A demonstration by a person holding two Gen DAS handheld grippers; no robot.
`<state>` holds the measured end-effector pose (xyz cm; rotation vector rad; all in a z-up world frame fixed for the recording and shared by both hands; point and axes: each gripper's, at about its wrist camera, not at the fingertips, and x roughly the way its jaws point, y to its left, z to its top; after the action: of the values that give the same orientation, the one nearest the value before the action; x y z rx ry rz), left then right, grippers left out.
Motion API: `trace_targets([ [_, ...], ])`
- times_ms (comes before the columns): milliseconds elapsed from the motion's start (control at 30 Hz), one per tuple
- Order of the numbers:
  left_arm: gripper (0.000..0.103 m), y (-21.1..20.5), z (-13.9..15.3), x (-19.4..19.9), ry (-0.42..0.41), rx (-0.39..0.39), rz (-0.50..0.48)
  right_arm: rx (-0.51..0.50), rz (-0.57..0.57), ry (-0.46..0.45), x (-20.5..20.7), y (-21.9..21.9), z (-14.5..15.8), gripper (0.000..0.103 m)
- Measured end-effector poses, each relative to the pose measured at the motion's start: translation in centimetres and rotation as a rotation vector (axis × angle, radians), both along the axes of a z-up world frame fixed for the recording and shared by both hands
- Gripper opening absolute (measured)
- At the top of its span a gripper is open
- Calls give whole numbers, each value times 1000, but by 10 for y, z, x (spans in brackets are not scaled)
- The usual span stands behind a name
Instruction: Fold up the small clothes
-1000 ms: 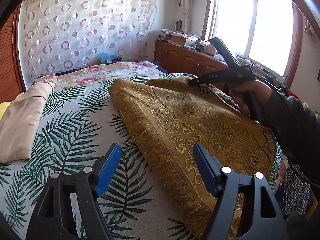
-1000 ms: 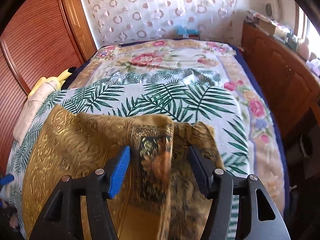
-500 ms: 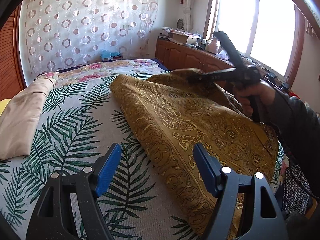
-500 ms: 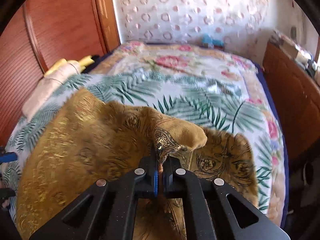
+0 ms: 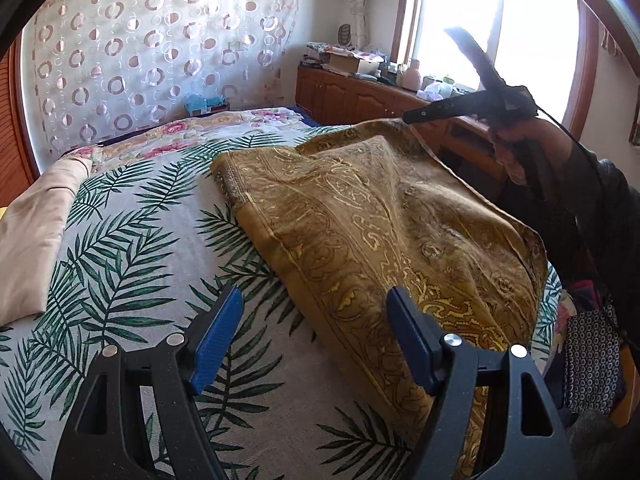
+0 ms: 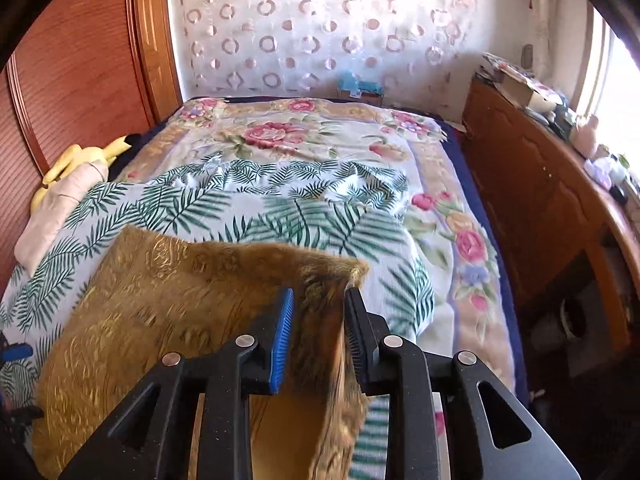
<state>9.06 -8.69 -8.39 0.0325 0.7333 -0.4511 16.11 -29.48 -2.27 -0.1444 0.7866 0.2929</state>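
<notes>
A golden-brown patterned cloth (image 5: 380,216) lies spread on the bed, its far right corner raised. My left gripper (image 5: 316,336) is open and empty, hovering over the cloth's near left edge. My right gripper (image 6: 318,328) has its jaws partly apart, and the cloth's corner (image 6: 320,276) hangs loosely between the fingers. In the left wrist view the right gripper (image 5: 412,114) is held up over the far right corner of the cloth.
The bed has a palm-leaf sheet (image 5: 132,248) and a floral cover (image 6: 288,136). A folded beige cloth (image 5: 36,232) lies at the left side. A wooden cabinet (image 6: 532,184) runs along the right, a wooden headboard (image 6: 72,80) on the left.
My right gripper, open a second ago, shut on the cloth's corner half a second ago and lifted it; its jaws have now parted. The left gripper stays open in place.
</notes>
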Motion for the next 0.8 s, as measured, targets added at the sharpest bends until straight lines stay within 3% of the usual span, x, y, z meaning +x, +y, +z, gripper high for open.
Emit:
trace_targets([
  [400, 75, -4, -6, -7, 30, 21, -14, -2, 48, 36, -144, -39, -39, 28],
  [700, 75, -6, -17, -14, 60, 27, -27, 3, 39, 28, -169, -52, -43, 27],
  [733, 75, -7, -19, -15, 64, 29, -30, 5, 42, 29, -166, -46, -45, 26],
  [767, 75, -8, -20, -16, 66, 33, -32, 14, 52, 30, -166, -43, -44, 13],
  [800, 75, -8, -20, -16, 65, 34, -31, 25, 67, 30, -169, -42, -43, 10],
])
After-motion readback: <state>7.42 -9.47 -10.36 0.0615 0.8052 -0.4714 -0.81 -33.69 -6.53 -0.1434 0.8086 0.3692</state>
